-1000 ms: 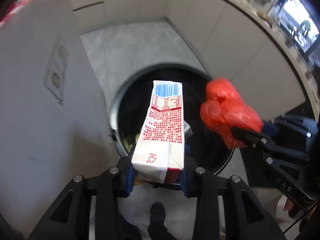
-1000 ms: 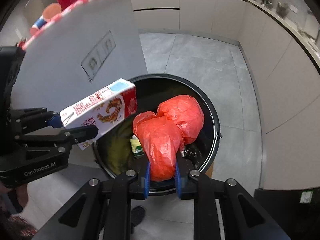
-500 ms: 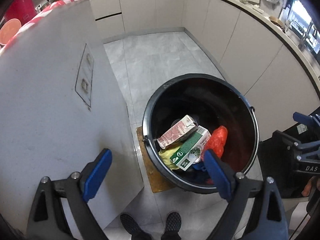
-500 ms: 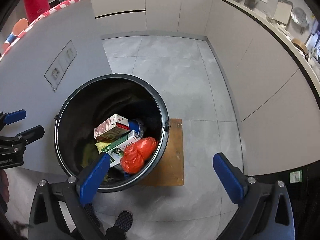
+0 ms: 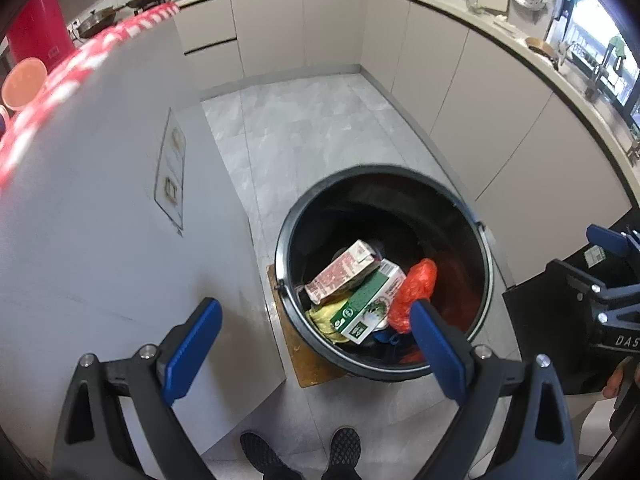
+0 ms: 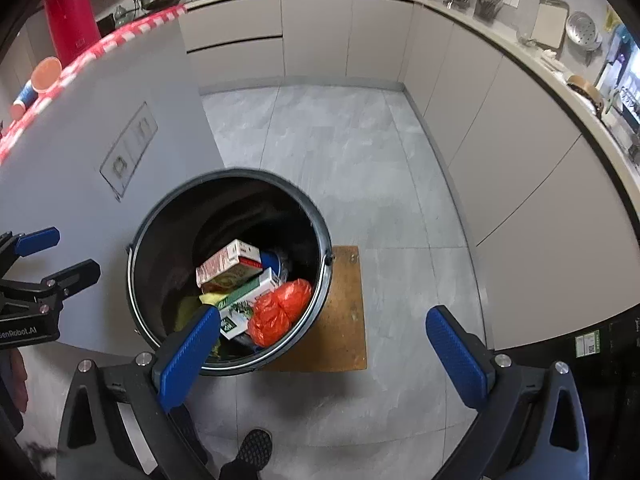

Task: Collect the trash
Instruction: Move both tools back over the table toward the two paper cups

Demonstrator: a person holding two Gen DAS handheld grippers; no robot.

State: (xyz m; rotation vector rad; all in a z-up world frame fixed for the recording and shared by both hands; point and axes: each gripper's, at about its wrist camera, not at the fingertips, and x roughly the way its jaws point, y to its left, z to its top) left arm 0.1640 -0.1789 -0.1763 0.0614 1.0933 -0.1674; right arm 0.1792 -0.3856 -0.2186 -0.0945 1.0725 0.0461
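Note:
A black round bin (image 5: 486, 264) (image 6: 138, 240) stands on the kitchen floor. Inside lie a red-and-white carton (image 5: 340, 272) (image 6: 226, 266), a green-and-white carton (image 5: 370, 300) (image 6: 248, 294) and a crumpled red plastic bag (image 5: 414, 292) (image 6: 280, 310). My left gripper (image 5: 316, 338) is open and empty above the bin's near rim. My right gripper (image 6: 322, 346) is open and empty above the bin's right side. Each gripper shows at the edge of the other's view: the right one (image 5: 608, 292), the left one (image 6: 36, 272).
A grey island wall (image 5: 100, 240) stands left of the bin. A brown board (image 6: 344, 312) lies under the bin. Beige cabinets (image 6: 500, 140) line the back and right. A red-checked cloth, an orange bowl (image 5: 22, 84) and a red cylinder sit up left. The person's shoes (image 5: 344, 452) show below.
Both grippers opened and dropped the red-and-white carton and the red bag into the bin. Both grippers have since risen higher above the bin.

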